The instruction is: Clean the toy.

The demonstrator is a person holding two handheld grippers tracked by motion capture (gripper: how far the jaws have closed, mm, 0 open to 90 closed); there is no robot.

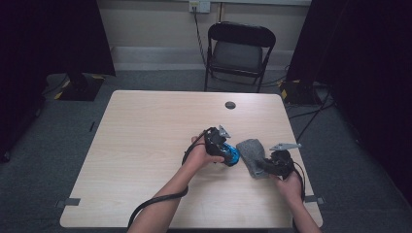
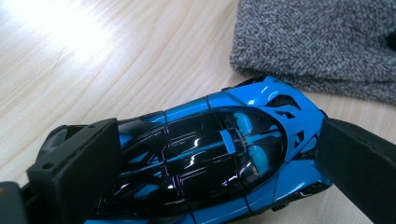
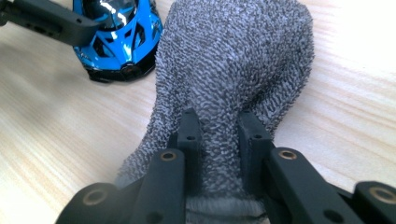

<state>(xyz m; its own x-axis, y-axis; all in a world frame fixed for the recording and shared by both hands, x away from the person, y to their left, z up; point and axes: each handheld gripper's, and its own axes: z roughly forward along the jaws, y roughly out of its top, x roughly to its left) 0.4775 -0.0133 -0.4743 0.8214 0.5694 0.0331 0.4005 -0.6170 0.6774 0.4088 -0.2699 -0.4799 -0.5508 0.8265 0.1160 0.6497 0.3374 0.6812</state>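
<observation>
Grey knitted sock (image 3: 233, 60) lies on the pale wooden desk (image 1: 145, 145), its cuff end pinched between the jaws of the right claw (image 3: 219, 135). Just beside the sock's toe, the blue toy car (image 2: 210, 154) sits clamped lengthwise in the left claw (image 2: 210, 158).

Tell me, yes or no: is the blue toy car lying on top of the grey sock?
No. The blue toy car sits on the wooden table beside the grey sock, held between the left gripper's jaws.
</observation>
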